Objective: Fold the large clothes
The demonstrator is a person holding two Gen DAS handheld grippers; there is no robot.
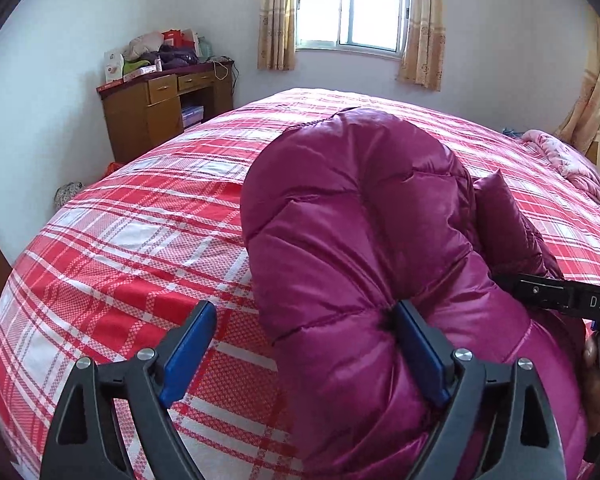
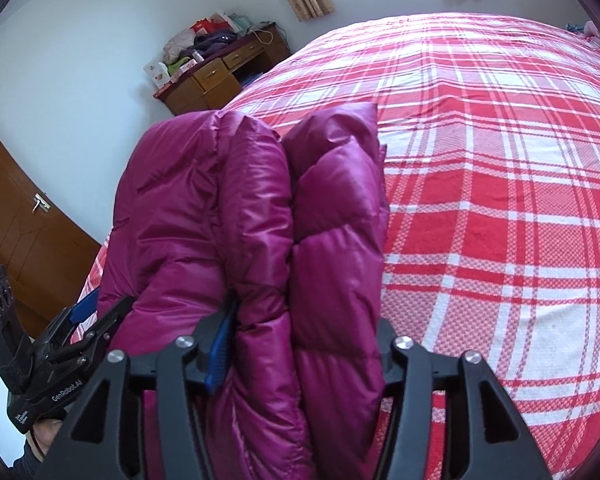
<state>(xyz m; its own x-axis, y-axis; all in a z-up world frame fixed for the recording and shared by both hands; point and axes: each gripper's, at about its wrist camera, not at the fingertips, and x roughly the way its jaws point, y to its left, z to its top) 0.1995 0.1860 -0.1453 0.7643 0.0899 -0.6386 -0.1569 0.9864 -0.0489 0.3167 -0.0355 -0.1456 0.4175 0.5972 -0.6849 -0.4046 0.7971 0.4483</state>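
Observation:
A magenta quilted puffer jacket (image 1: 356, 216) lies bunched on the red plaid bed (image 1: 148, 224). My left gripper (image 1: 304, 340) is open, its right finger (image 1: 420, 356) pressing into the jacket's left edge, its left finger over bare bedspread. In the right wrist view the jacket (image 2: 204, 208) stands in thick folds, and my right gripper (image 2: 304, 344) holds a fold (image 2: 336, 240) between its jaws. The right gripper shows at the edge of the left wrist view (image 1: 560, 296); the left gripper shows at lower left in the right wrist view (image 2: 80, 328).
A wooden desk (image 1: 156, 112) piled with clothes and boxes stands by the far wall left of the bed. A curtained window (image 1: 352, 4) is behind. A pink blanket (image 1: 568, 160) lies at the bed's far right. A brown door (image 2: 24, 232) is at left.

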